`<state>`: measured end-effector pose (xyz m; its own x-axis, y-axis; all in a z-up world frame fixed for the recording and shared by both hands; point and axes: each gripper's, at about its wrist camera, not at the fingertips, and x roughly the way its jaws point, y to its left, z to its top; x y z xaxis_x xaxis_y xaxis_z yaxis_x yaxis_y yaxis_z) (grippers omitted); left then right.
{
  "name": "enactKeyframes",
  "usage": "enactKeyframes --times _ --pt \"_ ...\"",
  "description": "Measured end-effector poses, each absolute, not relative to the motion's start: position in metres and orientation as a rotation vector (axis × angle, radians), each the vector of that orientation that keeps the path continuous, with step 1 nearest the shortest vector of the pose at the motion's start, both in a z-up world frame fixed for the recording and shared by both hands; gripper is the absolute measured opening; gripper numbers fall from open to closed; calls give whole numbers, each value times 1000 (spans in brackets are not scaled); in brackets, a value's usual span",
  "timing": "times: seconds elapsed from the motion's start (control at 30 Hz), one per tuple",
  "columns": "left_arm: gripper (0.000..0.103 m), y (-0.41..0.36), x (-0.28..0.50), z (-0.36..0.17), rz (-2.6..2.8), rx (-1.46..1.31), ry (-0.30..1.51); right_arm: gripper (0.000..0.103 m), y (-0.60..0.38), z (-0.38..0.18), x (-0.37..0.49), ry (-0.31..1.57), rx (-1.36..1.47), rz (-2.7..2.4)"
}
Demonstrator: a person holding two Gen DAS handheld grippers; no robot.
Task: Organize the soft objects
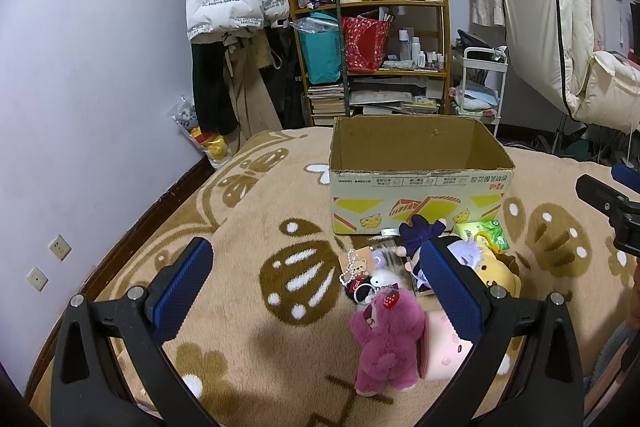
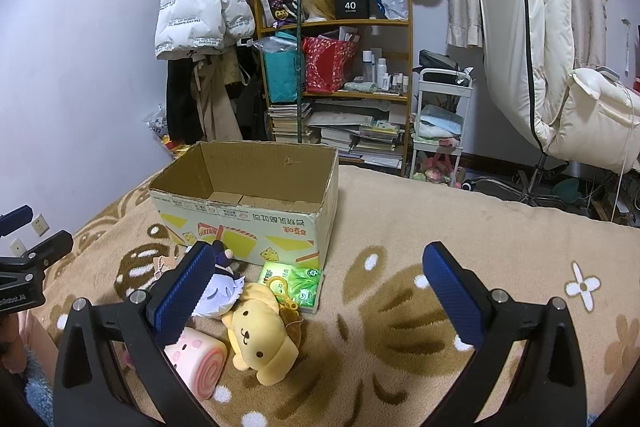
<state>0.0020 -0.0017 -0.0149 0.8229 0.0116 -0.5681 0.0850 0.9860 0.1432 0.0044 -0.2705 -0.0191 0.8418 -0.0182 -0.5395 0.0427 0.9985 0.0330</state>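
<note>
Both grippers hover over the blanket, fingers spread wide, nothing held. Left gripper (image 1: 316, 287) sits above the magenta plush bear (image 1: 386, 343); right gripper (image 2: 320, 291) is beside the yellow dog plush (image 2: 262, 339). The plush pile lies just in front of the empty cardboard box (image 2: 248, 223). Best approach, likely: descend on one toy's body, pinch mid-torso, avoid snagging the keychain charms (image 1: 360, 277), lift clear of the box rim.
</note>
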Motion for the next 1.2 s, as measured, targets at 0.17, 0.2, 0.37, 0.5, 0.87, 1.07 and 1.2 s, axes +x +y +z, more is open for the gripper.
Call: enactKeyframes --times 0.17,0.2,0.37,0.5,0.87,1.07,1.2 --pt "102 1 7 -12 -39 161 632 103 -269 -23 5 576 43 -29" --pt "102 1 8 -14 -44 159 642 103 -268 -24 5 577 41 -30" --pt "102 0 18 -16 -68 147 691 103 -266 -27 7 595 36 -40" --pt "102 -2 23 -16 -87 133 718 103 -266 -27 10 609 30 -36" --pt "102 -10 56 -26 -124 97 847 103 -266 -36 29 663 81 9" --pt "102 -18 75 -49 -146 101 959 103 -260 -47 48 717 50 35" --pt "102 -17 87 -64 -150 88 1031 103 -257 -60 59 767 42 56"
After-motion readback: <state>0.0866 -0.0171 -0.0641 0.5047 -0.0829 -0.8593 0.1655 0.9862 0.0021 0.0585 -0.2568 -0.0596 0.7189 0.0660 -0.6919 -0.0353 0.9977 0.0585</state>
